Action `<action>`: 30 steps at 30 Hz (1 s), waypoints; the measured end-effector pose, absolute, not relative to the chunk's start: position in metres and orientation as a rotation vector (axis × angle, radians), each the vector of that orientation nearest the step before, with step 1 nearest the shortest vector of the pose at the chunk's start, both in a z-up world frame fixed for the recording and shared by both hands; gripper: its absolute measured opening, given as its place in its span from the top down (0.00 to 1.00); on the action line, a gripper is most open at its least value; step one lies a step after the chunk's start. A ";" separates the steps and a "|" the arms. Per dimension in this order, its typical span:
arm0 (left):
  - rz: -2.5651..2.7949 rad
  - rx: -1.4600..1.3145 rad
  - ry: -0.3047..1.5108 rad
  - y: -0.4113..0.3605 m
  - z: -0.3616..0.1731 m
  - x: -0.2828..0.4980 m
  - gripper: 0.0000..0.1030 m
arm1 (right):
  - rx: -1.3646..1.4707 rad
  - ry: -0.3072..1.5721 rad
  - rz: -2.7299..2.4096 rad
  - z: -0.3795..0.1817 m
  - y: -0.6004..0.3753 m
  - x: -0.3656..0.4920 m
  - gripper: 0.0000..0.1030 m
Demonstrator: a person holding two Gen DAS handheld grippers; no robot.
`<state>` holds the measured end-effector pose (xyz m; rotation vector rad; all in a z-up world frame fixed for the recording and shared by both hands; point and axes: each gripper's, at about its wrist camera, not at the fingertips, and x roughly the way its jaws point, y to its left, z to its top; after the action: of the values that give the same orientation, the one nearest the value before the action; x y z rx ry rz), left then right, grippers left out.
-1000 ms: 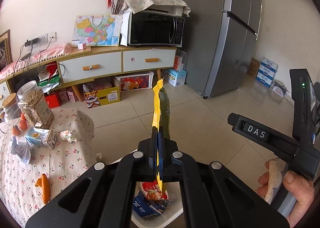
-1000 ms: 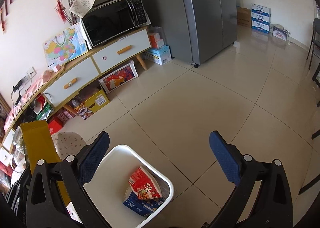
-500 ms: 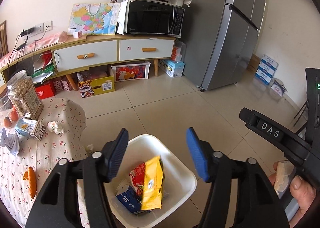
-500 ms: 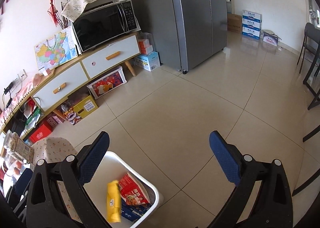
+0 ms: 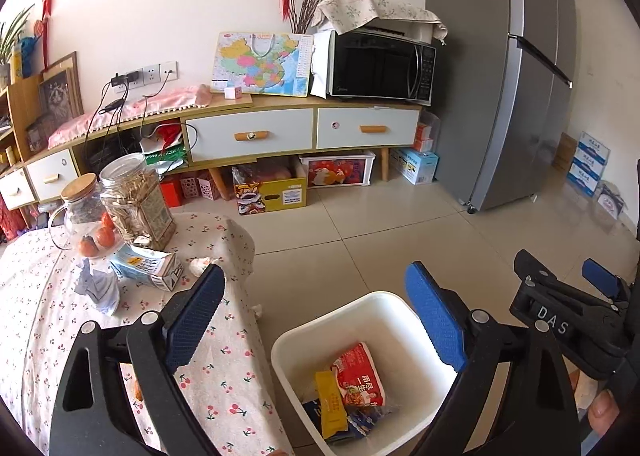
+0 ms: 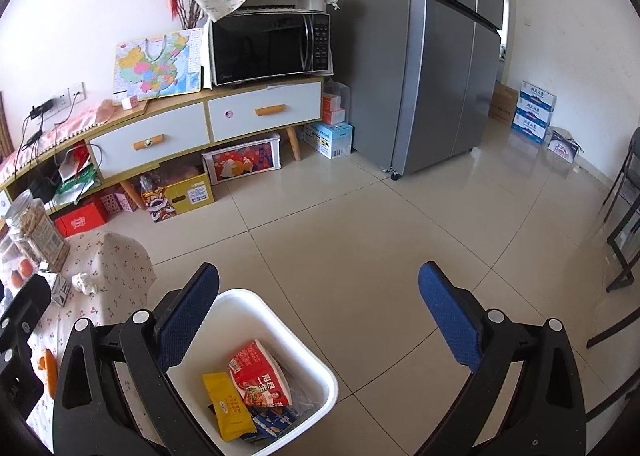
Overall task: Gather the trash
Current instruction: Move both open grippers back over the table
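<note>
Over the white waste bin (image 5: 384, 298), in the left wrist view, your left gripper (image 5: 316, 320) has its blue pads far apart and the jaws are opening, with nothing between them. Down in the bin lie a yellow snack wrapper (image 5: 330, 404), a red noodle packet (image 5: 360, 376) and a blue wrapper beneath them. On the cherry-print tablecloth (image 5: 224, 384), near the table's rounded far edge, more trash waits: a crushed blue-and-white carton (image 5: 146, 266) lying on its side, a crumpled white paper (image 5: 98, 284) just beside it, and a small paper wad (image 5: 200, 264) close to the edge. The glass jar (image 5: 136, 201) and the oranges (image 5: 96, 242) behind them do not look like trash. Your right gripper (image 5: 560, 288) shows at the right of this view, held in a hand (image 5: 596, 404).

In the right wrist view, your right gripper (image 6: 318, 320) is spread wide and empty above the floor beside the bin (image 6: 320, 364). The yellow wrapper (image 6: 228, 406) and red packet (image 6: 258, 374) rest inside. The wad (image 6: 84, 283) sits on the tablecloth (image 6: 116, 256) near its edge.

The carton is probably light and already dented, so it should yield; pinch it across its flat sides near the middle. The crumpled paper is likely soft and springy; close on its bulk, not a loose corner, or it may tear free.
</note>
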<state>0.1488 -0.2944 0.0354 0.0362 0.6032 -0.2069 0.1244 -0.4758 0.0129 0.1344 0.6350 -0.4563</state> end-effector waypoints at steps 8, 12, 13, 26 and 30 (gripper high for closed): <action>-0.129 0.008 0.612 -0.249 0.037 0.151 0.13 | 0.101 0.647 -0.389 0.015 -0.436 0.133 0.07; -0.089 -0.003 0.621 -0.225 0.036 0.152 0.13 | 0.061 0.645 -0.355 0.015 -0.412 0.138 0.07; -0.080 -0.004 0.623 -0.220 0.035 0.151 0.13 | 0.054 0.644 -0.346 0.015 -0.406 0.139 0.07; 0.050 -0.037 0.661 -0.143 0.020 0.151 0.12 | -0.016 0.657 -0.216 0.011 -0.326 0.156 0.07; 0.091 -0.051 0.679 -0.118 0.014 0.151 0.12 | -0.038 0.674 -0.178 0.007 -0.303 0.162 0.07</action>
<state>0.1511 -0.1177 0.0139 -0.0506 0.6791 0.0912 0.1623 -0.3027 0.0068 -0.0380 0.6743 -0.1782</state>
